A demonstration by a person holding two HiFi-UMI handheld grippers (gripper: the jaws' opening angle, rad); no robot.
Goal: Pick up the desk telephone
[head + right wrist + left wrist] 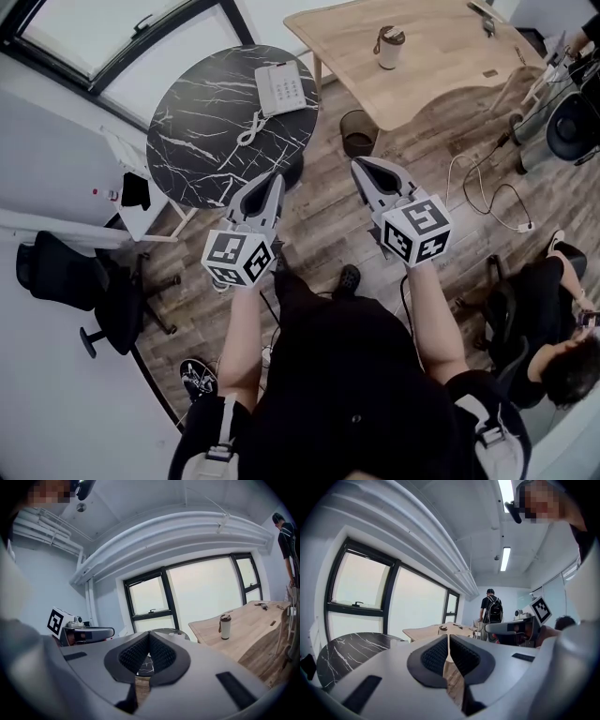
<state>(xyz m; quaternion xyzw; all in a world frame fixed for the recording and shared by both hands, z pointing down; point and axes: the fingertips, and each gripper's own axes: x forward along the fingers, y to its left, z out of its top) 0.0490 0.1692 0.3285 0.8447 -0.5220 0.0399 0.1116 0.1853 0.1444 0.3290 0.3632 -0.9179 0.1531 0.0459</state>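
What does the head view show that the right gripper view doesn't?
Head view only: the telephone with its keypad and coiled cord on the round black table, the wastebasket, the office chair and the floor cables. Right gripper view only: the ceiling pipes. Both: the wooden table, the mug, the window, the round black table, and the left hand-held gripper and right hand-held gripper, both shut.
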